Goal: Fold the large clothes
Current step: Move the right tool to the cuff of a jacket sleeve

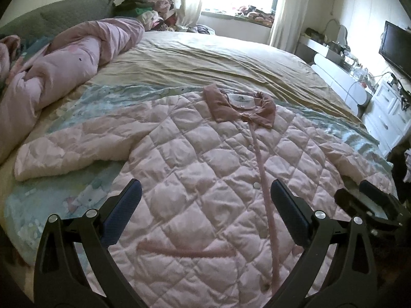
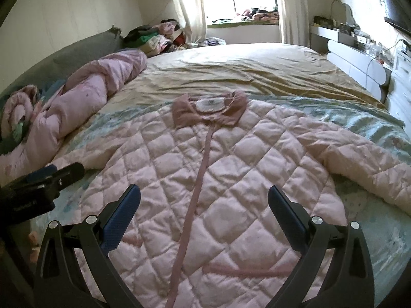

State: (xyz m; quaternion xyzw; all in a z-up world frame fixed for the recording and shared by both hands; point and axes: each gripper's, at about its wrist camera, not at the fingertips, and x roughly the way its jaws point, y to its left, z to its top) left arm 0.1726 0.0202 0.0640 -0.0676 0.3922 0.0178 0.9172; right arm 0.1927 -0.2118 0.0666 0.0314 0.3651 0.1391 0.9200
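Note:
A pink quilted jacket (image 1: 205,169) lies flat and face up on the bed, collar (image 1: 239,105) far from me, both sleeves spread out to the sides. It also shows in the right wrist view (image 2: 218,169). My left gripper (image 1: 205,190) is open and empty, hovering above the jacket's lower front. My right gripper (image 2: 204,192) is open and empty too, over the placket (image 2: 195,192). The right gripper shows at the right edge of the left wrist view (image 1: 370,200); the left gripper shows at the left edge of the right wrist view (image 2: 48,179).
A rolled pink duvet (image 1: 66,71) lies along the bed's left side by the grey headboard (image 1: 64,12). A beige sheet (image 1: 218,59) covers the far bed. Clothes are piled near the window (image 2: 159,38). White drawers and a TV (image 1: 395,46) stand on the right.

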